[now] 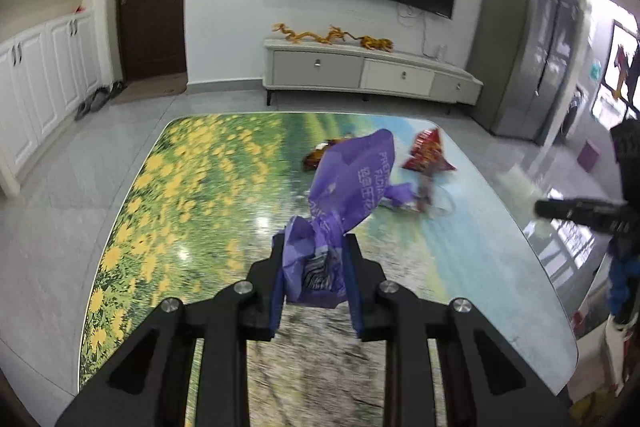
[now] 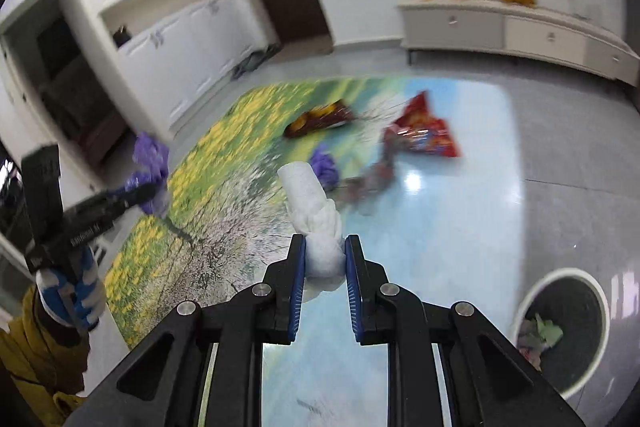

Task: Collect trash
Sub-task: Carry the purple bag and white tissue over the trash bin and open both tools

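Note:
My left gripper [image 1: 314,247] is shut on a crumpled purple plastic wrapper [image 1: 352,183] and holds it above the flower-printed table [image 1: 180,187]. My right gripper [image 2: 325,247] is shut on a twisted white paper tissue [image 2: 316,211] and holds it above the table [image 2: 440,227]. On the table lie a red snack bag [image 1: 428,155] [image 2: 424,131], a brown and orange wrapper [image 1: 320,155] [image 2: 320,117], a small purple scrap [image 2: 326,165] and a blurred clear wrapper [image 2: 372,183]. The left gripper with its purple wrapper shows at the left of the right wrist view [image 2: 116,199].
A white round trash bin [image 2: 560,331] with a black liner and some trash inside stands on the floor right of the table. A white TV cabinet [image 1: 372,71] stands against the far wall, white cupboards [image 1: 40,75] on the left.

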Demonstrator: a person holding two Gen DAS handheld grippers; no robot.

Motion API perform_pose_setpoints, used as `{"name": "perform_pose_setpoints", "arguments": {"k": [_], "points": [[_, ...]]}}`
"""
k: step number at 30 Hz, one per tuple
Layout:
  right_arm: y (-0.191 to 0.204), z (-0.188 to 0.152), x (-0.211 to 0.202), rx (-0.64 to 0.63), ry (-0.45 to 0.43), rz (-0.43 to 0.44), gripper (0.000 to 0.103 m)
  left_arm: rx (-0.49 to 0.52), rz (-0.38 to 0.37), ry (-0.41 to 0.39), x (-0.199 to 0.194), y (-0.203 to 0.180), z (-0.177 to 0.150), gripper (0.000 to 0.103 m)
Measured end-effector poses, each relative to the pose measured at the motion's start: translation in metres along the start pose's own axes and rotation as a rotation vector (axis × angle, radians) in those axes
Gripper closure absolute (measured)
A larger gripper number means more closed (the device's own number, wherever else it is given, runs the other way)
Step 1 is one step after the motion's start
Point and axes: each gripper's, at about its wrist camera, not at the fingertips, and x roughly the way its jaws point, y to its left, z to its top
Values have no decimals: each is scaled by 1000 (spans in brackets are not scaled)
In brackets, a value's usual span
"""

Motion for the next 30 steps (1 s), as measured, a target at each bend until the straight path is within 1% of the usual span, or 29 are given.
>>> {"name": "perform_pose_setpoints", "arguments": {"k": [5,8,12,23,30], "points": [[-5,-18,-44,28,-68,-3,84,89,0,-15,-13,-49,-4,79],[-7,-26,-62,39,-100,3,84,126,-11,-15,-19,-73,-6,79],[-13,-37,-82,56,-136,5,84,167,-11,-19,-25,-93,-9,79],[-38,-55,-93,114,-174,9,84,238,-1,-9,-29,-130,-11,79],[-68,-68,-96,176,-191,11,84,307,-11,-2,-23,-160,-5,79]]}}
